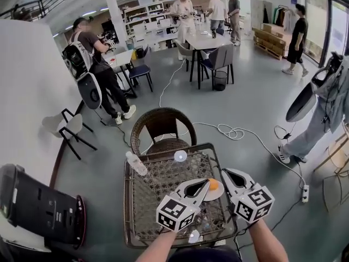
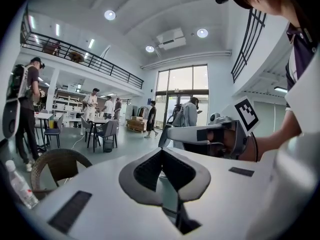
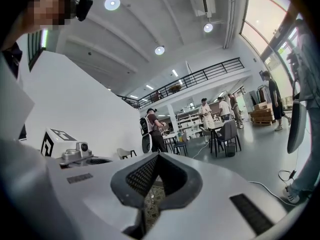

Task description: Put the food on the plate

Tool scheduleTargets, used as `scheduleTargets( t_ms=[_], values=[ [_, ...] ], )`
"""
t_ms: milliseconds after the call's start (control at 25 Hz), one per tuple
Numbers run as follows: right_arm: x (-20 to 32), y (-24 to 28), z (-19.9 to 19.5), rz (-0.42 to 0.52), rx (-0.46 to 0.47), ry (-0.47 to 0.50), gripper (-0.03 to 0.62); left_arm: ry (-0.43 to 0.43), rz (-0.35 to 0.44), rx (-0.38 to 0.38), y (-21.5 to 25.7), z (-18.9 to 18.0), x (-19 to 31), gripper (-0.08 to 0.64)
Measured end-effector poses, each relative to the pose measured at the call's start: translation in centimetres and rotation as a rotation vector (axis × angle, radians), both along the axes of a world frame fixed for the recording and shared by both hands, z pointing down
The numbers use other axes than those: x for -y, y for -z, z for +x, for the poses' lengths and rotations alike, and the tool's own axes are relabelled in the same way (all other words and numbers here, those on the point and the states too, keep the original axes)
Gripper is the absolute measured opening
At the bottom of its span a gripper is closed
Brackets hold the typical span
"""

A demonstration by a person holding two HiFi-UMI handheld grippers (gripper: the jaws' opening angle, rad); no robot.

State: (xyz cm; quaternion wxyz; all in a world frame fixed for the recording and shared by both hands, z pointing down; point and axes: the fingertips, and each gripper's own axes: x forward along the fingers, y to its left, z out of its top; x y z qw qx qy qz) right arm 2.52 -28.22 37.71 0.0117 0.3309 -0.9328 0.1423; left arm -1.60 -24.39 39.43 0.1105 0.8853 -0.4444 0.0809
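Both tools are up off the tabletop [image 1: 155, 187] here, pointing nearly level out across the room. The left tool [image 1: 205, 184] has its jaws pressed together, and its own view confirms it: the pads meet at the tip [image 2: 162, 151] with nothing between them. The right tool [image 1: 226, 173] reads the same way, closed tip [image 3: 157, 157] and empty, with only a sliver of wicker showing through the gap below.

And there's the food [image 1: 213, 184], a small orange piece, sitting on the white plate [image 1: 217, 195] between the two tools in the head view. It looks to be resting on the plate's far part. The tools cover some of the plate, so I can't say exactly how it's centred.

So as far as this shows, the job looks done: food on plate, both tools free of it. I can't make out any other food waiting. A bottle [image 1: 136, 164] lies at the left of the tabletop, a small round disc [image 1: 180, 156] sits near the far edge, and neither reads as food. What's left, by my reckoning, is nothing more than pulling clear.
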Motion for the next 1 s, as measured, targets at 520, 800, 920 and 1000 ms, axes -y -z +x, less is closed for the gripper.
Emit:
scheduleTargets(
  t_ms=[520,800,920,1000],
  values=[
    [-1.8,1.3,0.1,0.044,0.009,0.044,0.003,0.014,-0.010,-0.036,0.8,0.2,-1.2,0.009],
    [-2.4,1.8,0.1,0.049,-0.001,0.047,0.003,0.010,-0.004,-0.038,1.4,0.3,-1.6,0.009],
    [-2.4,1.7,0.1,0.047,0.005,0.047,0.003,0.013,-0.004,-0.037,1.4,0.3,-1.6,0.009],
    [-2.4,1.8,0.2,0.045,0.008,0.047,0.003,0.015,-0.003,-0.036,1.4,0.4,-1.7,0.009]
  ],
)
